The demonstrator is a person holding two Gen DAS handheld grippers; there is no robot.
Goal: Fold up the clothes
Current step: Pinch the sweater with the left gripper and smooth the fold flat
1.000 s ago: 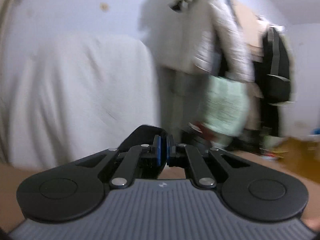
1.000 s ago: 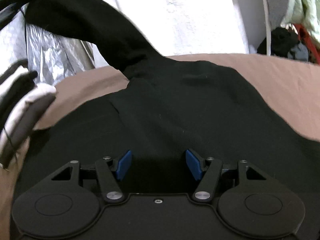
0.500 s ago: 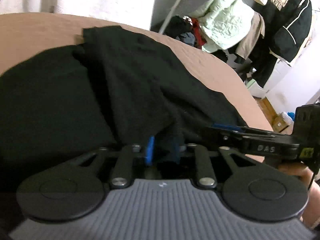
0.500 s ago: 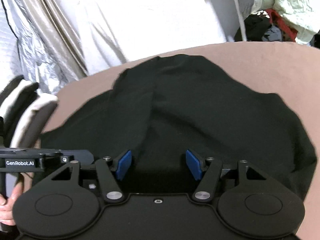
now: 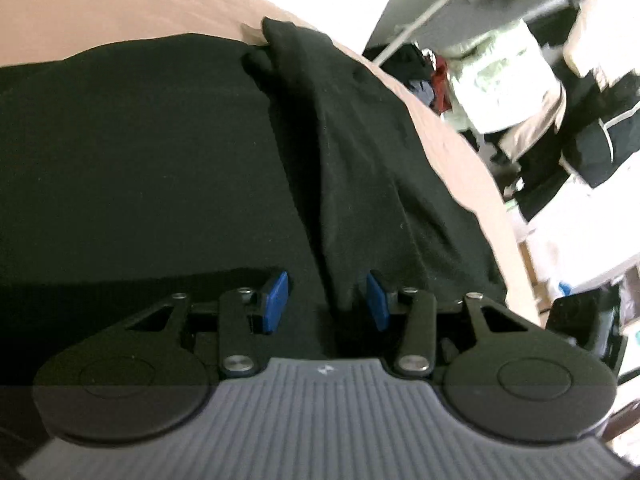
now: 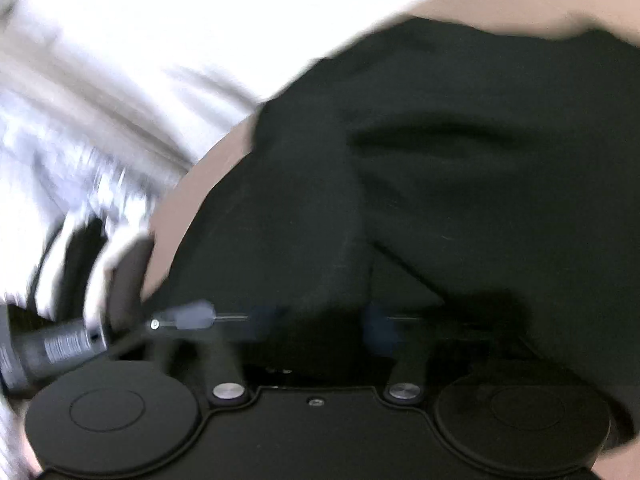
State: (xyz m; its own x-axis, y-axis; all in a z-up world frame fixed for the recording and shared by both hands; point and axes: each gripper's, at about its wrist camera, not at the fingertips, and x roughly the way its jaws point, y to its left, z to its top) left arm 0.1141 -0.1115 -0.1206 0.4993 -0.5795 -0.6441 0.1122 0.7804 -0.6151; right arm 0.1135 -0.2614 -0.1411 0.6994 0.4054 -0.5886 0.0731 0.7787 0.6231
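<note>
Garment position: a black garment (image 5: 168, 152) lies spread on the tan surface (image 5: 100, 8), filling most of the left wrist view. One fold of it (image 5: 360, 168) lies as a long ridge on top of the flat part, running from the far edge of the cloth down toward my left gripper (image 5: 327, 300).

Left gripper state: my two blue pads (image 5: 276, 300) stand spread apart. The near end of the ridge sits in the gap, closer to the right-hand pad; neither pad presses on it.

Right gripper state: the right wrist view is smeared by motion blur. My right gripper (image 6: 320, 320) hangs low over the same black garment (image 6: 480, 168), and its blue pads (image 6: 378, 326) show only as dim smudges set apart from each other, with a hump of dark cloth between them. I read the jaws as spread, not pinching — the blur hides whether the cloth touches either pad.

Surroundings, left wrist view:
- Beyond the right edge of the tan surface, hanging clothes (image 5: 504, 80) crowd the background: a pale green piece, beige pieces, and a black piece with a white stripe.
- A black device (image 5: 580, 320) shows at the right edge, just beside my left gripper body.

Surroundings, right wrist view:
- White cloth (image 6: 200, 20) fills the upper left, blurred.
- At the left edge, a grey cylindrical handle (image 6: 52, 348) and white-and-dark shapes appear — too blurred to identify further.
</note>
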